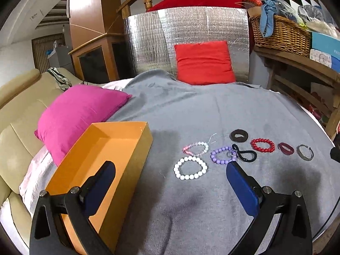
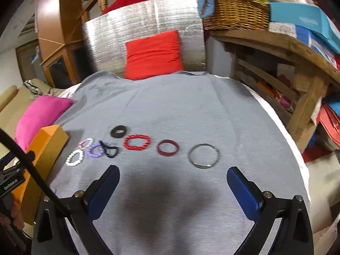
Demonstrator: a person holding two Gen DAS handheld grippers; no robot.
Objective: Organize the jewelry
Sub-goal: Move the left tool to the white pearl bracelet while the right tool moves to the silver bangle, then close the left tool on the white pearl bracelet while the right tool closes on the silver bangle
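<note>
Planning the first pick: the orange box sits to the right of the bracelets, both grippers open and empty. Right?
Not quite: the orange box sits to the left of the bracelets, as the left wrist view shows. Left gripper and right gripper are open and empty.

A pink pillow (image 1: 78, 114) lies on the gray blanket (image 1: 212, 110). A red pillow (image 1: 204, 62) leans on shiny silver foil (image 1: 148, 42). A brown basket (image 1: 280, 34) sits on a wooden shelf (image 1: 297, 63).
</note>
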